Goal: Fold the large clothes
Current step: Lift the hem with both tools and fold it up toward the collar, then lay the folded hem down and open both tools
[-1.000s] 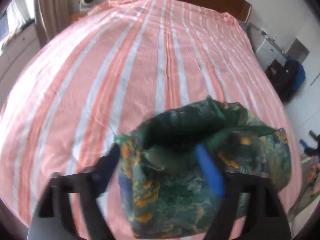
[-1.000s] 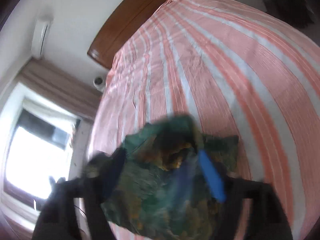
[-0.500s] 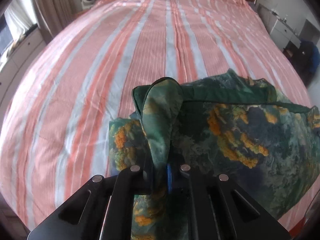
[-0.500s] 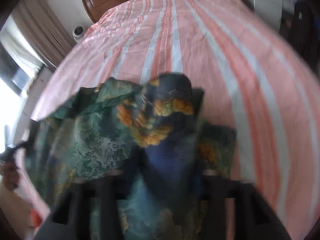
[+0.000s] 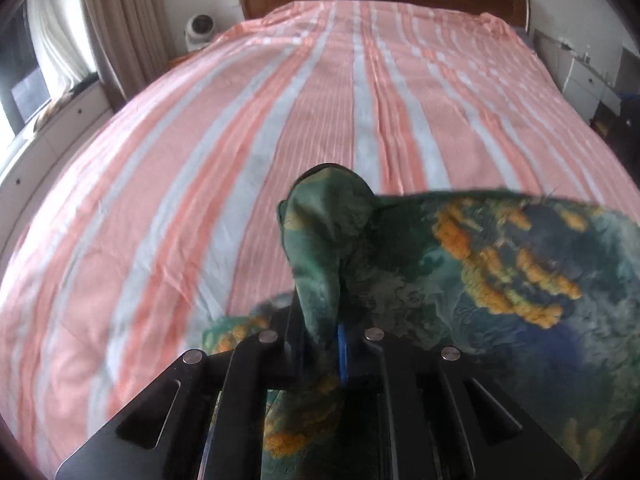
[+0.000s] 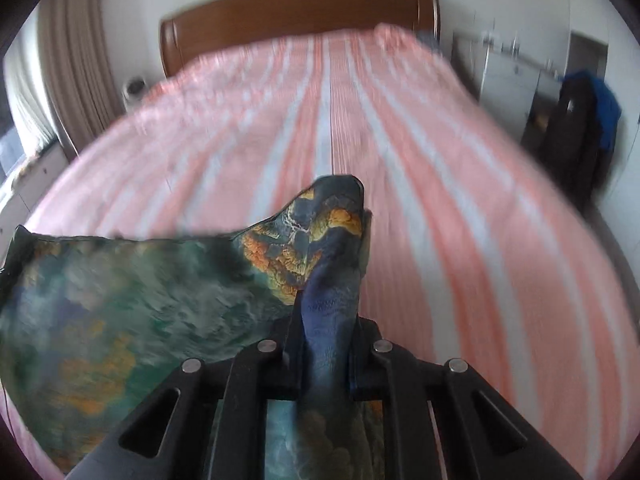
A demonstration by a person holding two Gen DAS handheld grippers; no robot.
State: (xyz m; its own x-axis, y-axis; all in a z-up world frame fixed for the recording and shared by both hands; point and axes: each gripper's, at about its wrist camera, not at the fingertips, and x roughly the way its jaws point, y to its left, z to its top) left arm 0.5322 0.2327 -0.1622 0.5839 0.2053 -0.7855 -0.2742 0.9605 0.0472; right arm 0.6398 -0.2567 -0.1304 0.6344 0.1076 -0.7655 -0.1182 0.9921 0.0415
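A green garment with orange and blue print (image 5: pixel 500 272) is held up, stretched between both grippers above the bed. My left gripper (image 5: pixel 320 340) is shut on its left corner, with cloth bunched up between the fingers. My right gripper (image 6: pixel 324 340) is shut on the other corner, and the garment (image 6: pixel 120 288) spreads away to the left in the right wrist view. Its lower part hangs below the grippers and is hidden.
A bed with a pink, orange and white striped cover (image 5: pixel 320 120) fills both views, with a wooden headboard (image 6: pixel 296 16) at the far end. Curtains and a low cabinet (image 5: pixel 60 120) stand left. White drawers (image 6: pixel 512 76) and dark hanging clothes (image 6: pixel 580 128) stand right.
Both grippers went from open to shut on the garment's corners. They have moved apart and lifted, pulling the cloth from a bunched heap into a stretched span.
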